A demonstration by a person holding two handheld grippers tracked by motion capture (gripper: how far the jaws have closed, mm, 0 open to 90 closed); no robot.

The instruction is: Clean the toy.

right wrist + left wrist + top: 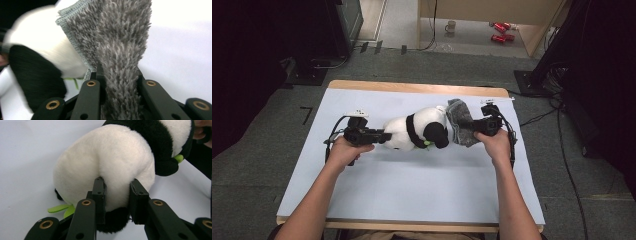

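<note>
While lying mid-table with its long axis left to right, panda plush (414, 131) head pointing right, left gripper (384, 136) pinching its white rump, right gripper (473, 131) clamped on grey shaggy cloth (460, 128) touching its head

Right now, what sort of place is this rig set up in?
Probably a lab or workshop recording bay: a wooden table under a pale blue sheet, grey carpet floor with trailing black cables, dark equipment stands, and a plywood partition behind.
</note>
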